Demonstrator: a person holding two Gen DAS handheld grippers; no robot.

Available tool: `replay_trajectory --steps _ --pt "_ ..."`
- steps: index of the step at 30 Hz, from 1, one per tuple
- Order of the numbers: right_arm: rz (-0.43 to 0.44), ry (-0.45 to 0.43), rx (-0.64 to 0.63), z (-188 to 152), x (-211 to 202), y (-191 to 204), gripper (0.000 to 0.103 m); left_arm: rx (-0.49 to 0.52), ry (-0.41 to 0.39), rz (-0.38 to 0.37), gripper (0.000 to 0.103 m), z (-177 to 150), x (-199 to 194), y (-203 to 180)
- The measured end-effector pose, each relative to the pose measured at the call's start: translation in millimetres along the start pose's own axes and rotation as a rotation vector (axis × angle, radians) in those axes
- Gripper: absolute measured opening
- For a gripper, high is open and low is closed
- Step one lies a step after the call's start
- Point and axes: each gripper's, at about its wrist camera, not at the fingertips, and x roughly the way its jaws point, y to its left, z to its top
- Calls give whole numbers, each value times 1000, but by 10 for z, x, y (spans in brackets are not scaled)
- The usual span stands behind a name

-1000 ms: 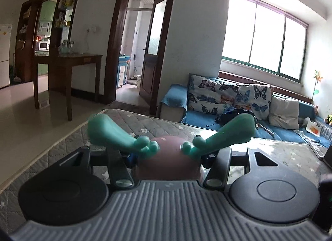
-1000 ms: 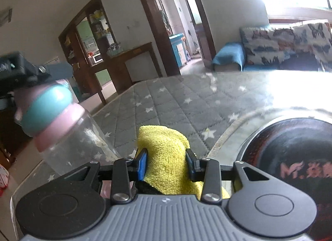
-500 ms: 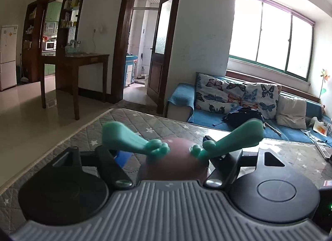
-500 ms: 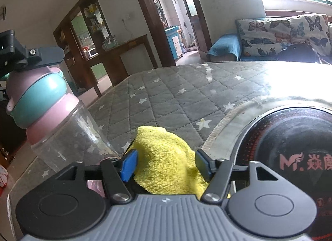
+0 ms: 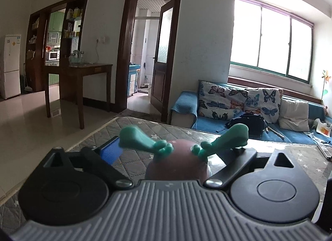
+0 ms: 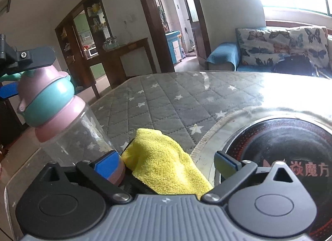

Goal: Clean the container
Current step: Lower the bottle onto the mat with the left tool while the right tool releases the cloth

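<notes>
- The clear plastic bottle with a pink-and-teal domed lid point(image 6: 51, 116) stands at the near left corner of the grey quilted star-patterned mattress point(image 6: 166, 103), tilted a little to the left in the right wrist view.
- From the left wrist view only the bottle's pink dome point(image 5: 176, 162) shows, with two teal antler-shaped handles point(image 5: 143, 139) spreading out from its top.
- The left gripper point(image 5: 174, 149) sits around the lid; its jaws have just been opening and now stand wide, the blue pads clear of the dome on both sides, so the bottle is released.
- Just right of the bottle's base lies a crumpled yellow terry cloth point(image 6: 166, 164), resting on the mattress.
- The right gripper point(image 6: 166, 162) is over that cloth; its jaws have just been opening and are spread wide, the cloth lying between them with neither pad pressing on it.
- The right gripper's left blue pad point(image 6: 108, 163) is close against the bottle's pink bottom rim.
- To the right of the cloth is a round black induction cooker with red lettering point(image 6: 290, 153).
- Far beyond the mattress are a blue sofa with butterfly-print cushions point(image 5: 238, 99), a dark wooden side table point(image 5: 78, 74) and a white refrigerator point(image 5: 10, 66).
</notes>
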Motion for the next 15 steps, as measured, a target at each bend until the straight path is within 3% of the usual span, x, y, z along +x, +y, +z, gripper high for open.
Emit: replay_trajectory --steps 15 --pt "-1 23 -80 -44 -224 49 103 -53 25 6 100 -155 -287 148"
